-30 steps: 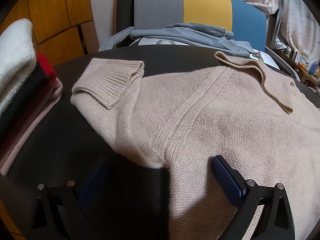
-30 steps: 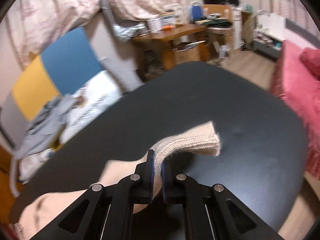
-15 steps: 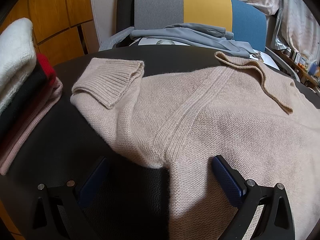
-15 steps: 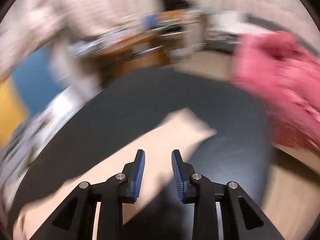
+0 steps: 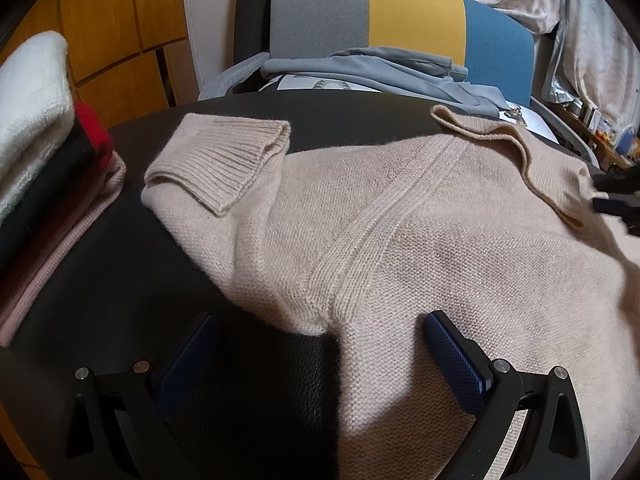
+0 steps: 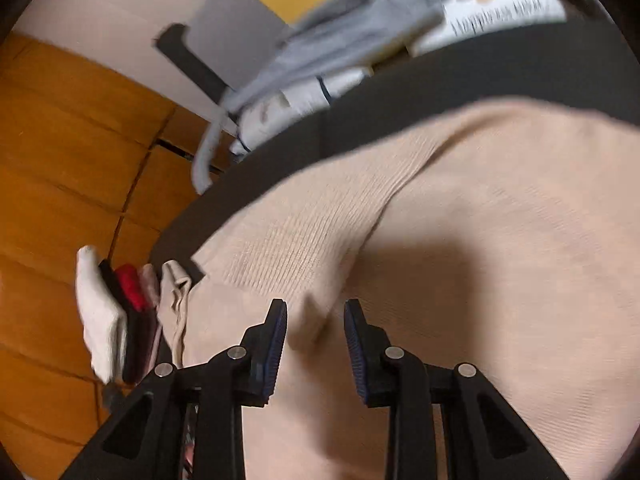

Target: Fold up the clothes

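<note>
A beige knit sweater (image 5: 420,224) lies spread on the black table (image 5: 120,264), one sleeve folded in with its ribbed cuff (image 5: 228,164) on top. My left gripper (image 5: 320,344) is open, low over the sweater's near edge, its fingers on either side of the armpit fold. My right gripper (image 6: 316,320) is open and empty, tilted, just above the sweater (image 6: 480,260). It also shows at the right edge of the left wrist view (image 5: 618,200).
A stack of folded clothes (image 5: 36,152), white, black, red and pink, sits at the table's left edge, also in the right wrist view (image 6: 120,312). Behind the table stands a grey, yellow and blue chair (image 5: 400,12) with a grey garment (image 5: 400,68) on it.
My right gripper let go of the sweater cuff, opened and swung round over the sweater body. The left gripper has stayed still.
</note>
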